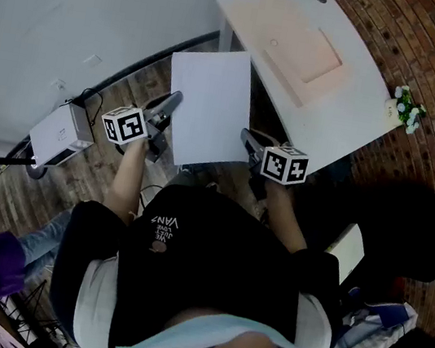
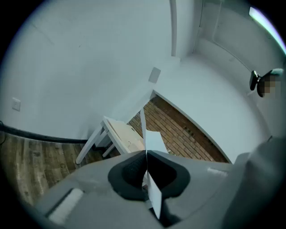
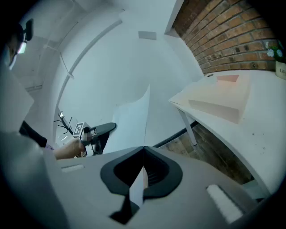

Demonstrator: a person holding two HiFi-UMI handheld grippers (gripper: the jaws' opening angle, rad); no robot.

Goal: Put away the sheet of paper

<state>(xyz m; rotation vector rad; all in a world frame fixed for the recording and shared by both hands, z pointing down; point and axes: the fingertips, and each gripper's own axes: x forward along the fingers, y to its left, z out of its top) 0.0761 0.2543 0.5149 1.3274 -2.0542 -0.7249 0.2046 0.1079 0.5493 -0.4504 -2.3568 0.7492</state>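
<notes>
Between left gripper (image 2: 146,155), right gripper (image 3: 143,151) — paper (image 1: 209,108)

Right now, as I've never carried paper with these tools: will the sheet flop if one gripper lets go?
Probably floppy: pinched at both side edges by the left gripper and right gripper, the sheet looks flat, yet the right gripper view shows its far corner curling. Freed on one side, it would likely droop. Seen edge-on it is thin, so probably very light.

Black shirt (image 1: 210,267) with white sleeves (image 1: 92,305); left tongs (image 1: 175,102) and right tongs (image 1: 247,138) grey.
</notes>
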